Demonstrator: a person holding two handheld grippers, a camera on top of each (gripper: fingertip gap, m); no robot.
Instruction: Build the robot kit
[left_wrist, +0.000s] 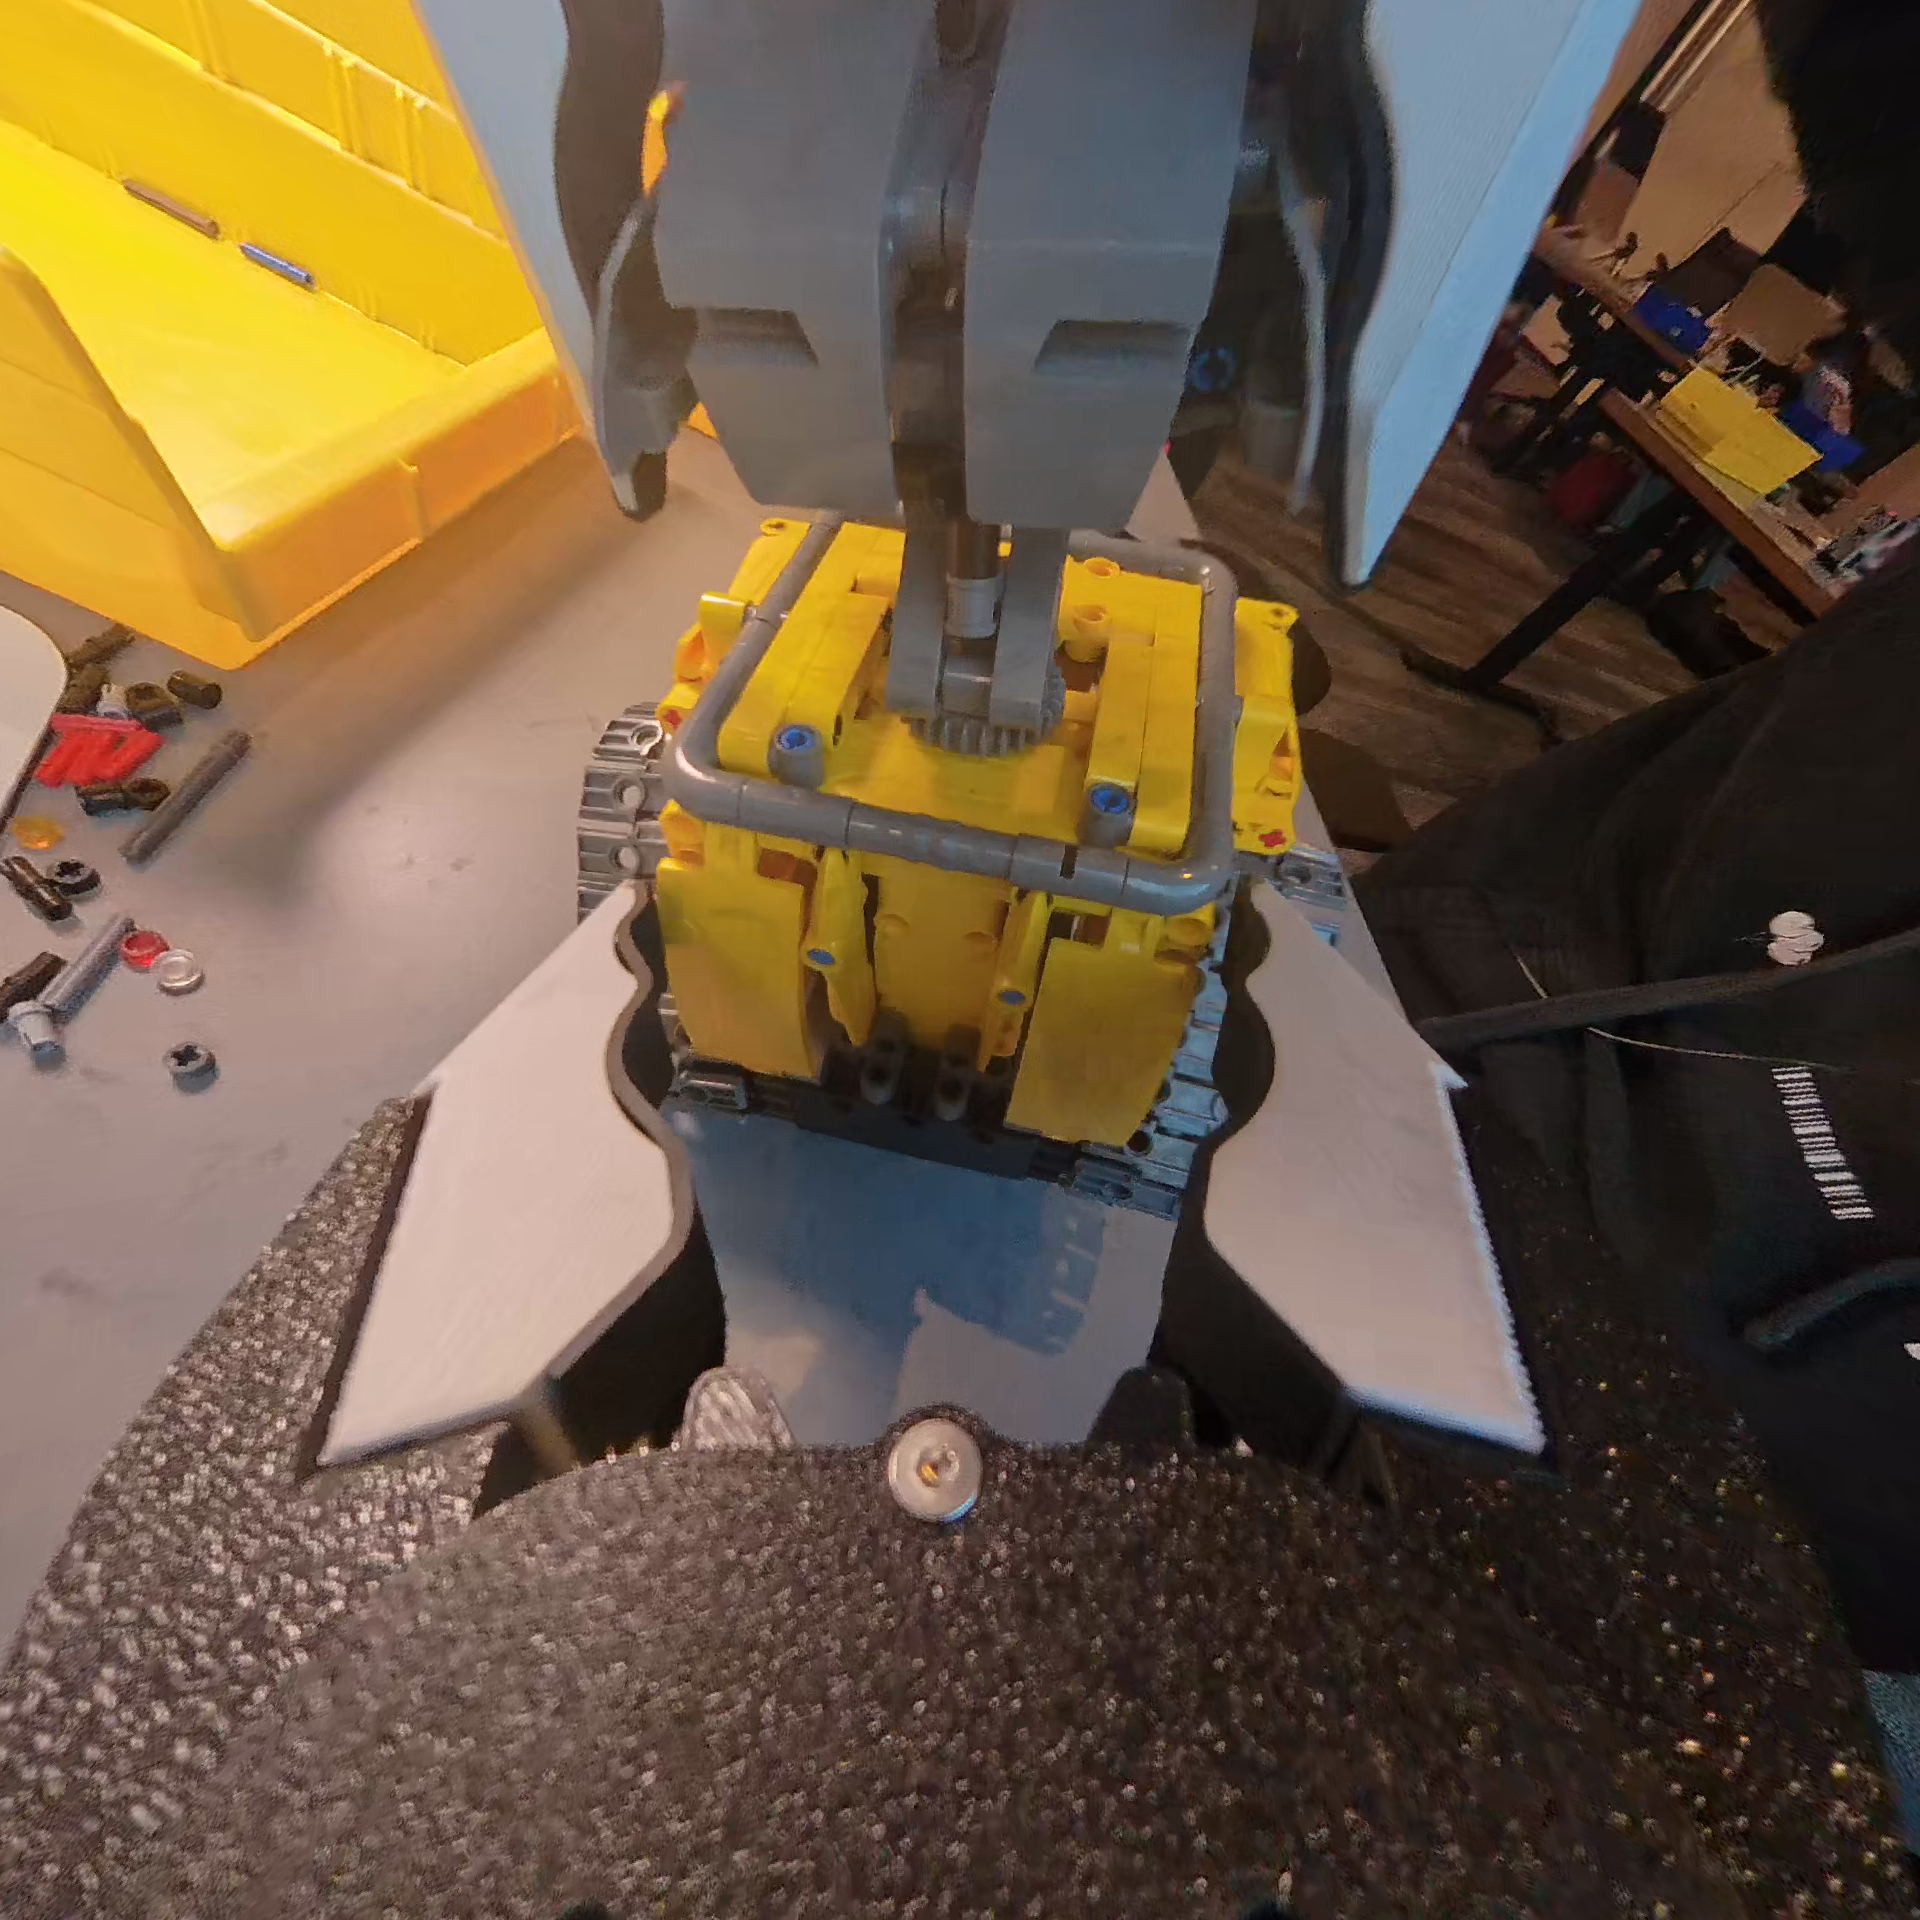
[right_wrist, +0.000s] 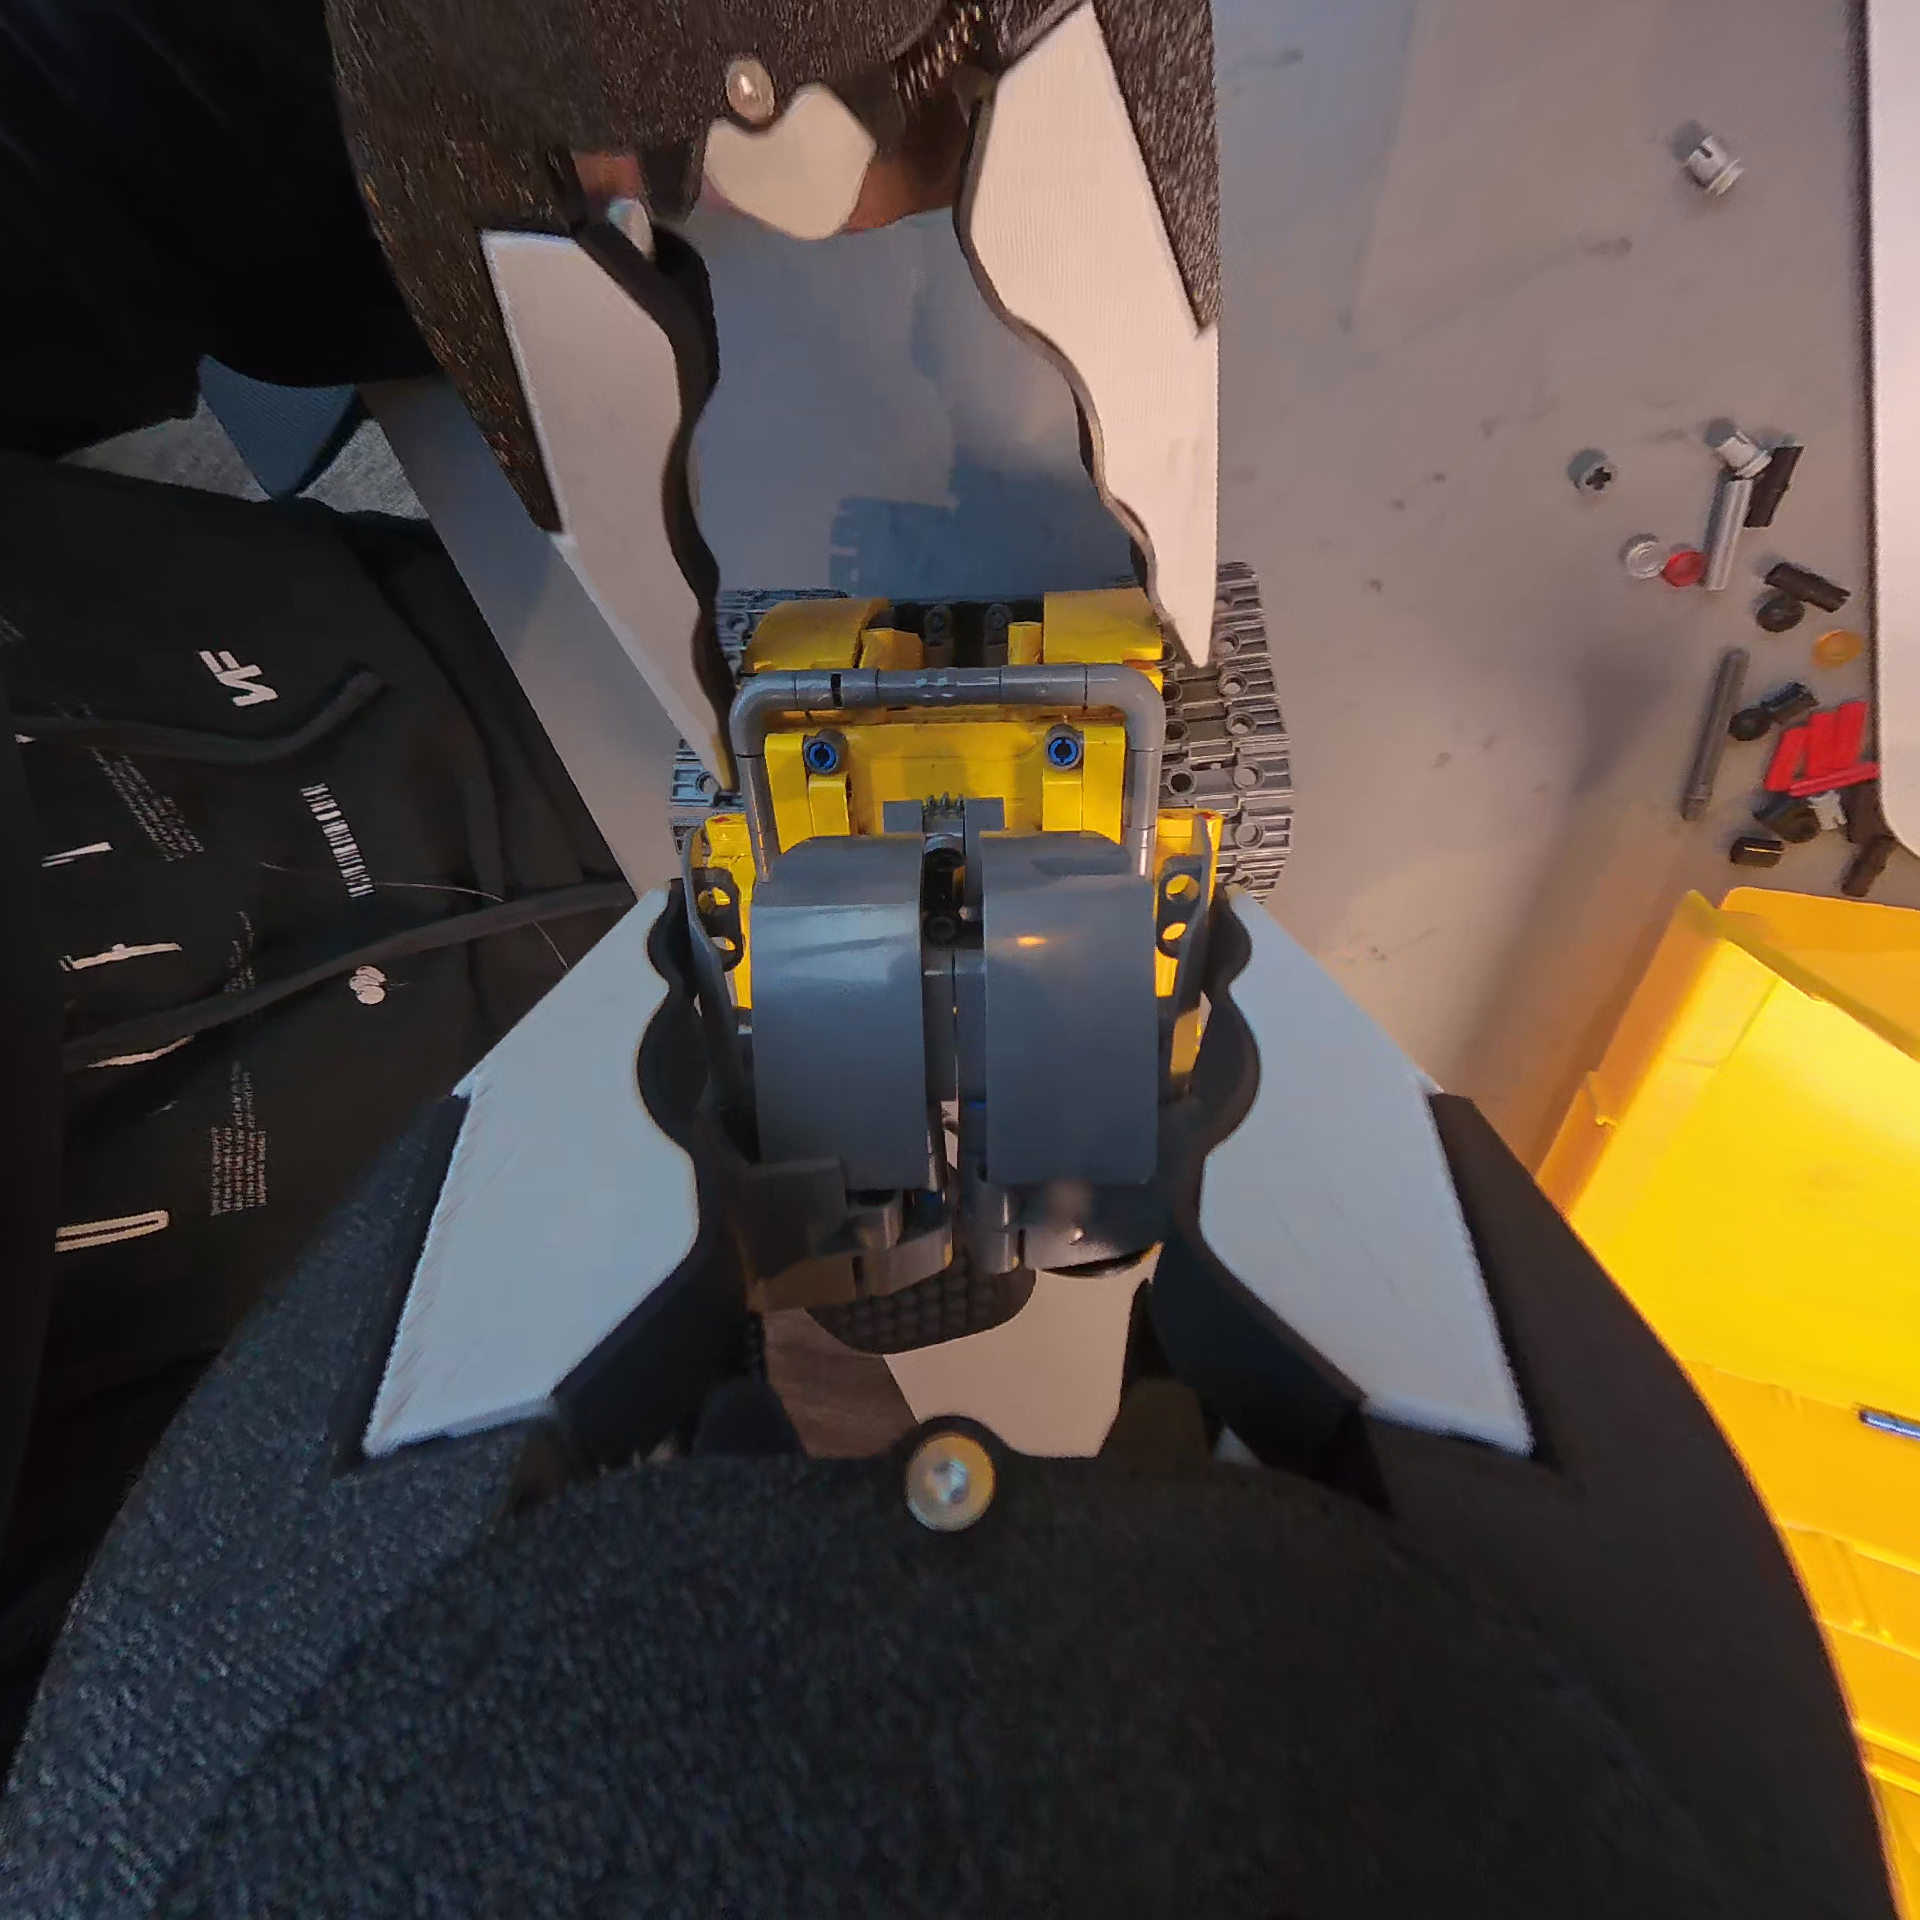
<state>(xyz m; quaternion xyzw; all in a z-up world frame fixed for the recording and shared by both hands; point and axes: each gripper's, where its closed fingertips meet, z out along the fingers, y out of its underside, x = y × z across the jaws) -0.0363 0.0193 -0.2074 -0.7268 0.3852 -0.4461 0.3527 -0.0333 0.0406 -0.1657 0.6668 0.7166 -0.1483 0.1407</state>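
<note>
Grey table (left_wrist: 343, 914) carries everything; a yellow plastic bin (left_wrist: 260, 416) is parked at its far left in the left wrist view, clear of the work area. A person's dark hooded garment (left_wrist: 1662, 1039) is seen beside the table edge.

Yellow brick-built tracked robot model (left_wrist: 966, 894) is stood on the table between both grippers, probably so it can be braced from two sides. Its yellow body is flanked low down by the left gripper (left_wrist: 951, 966), fingers spread to either side at track level; firm contact cannot be confirmed, so squeeze state is uncertain.

The model's grey two-lobed head (right_wrist: 951, 1008) is bracketed by the right gripper (right_wrist: 951, 997), approached from the opposite side and higher up, fingers close against the head's sides; looks pinched, apparently to hold the head while the body is steadied.

Loose small parts (left_wrist: 114, 831) (black pins, grey axles, red piece, round studs) are scattered left of the model, untouched.
</note>
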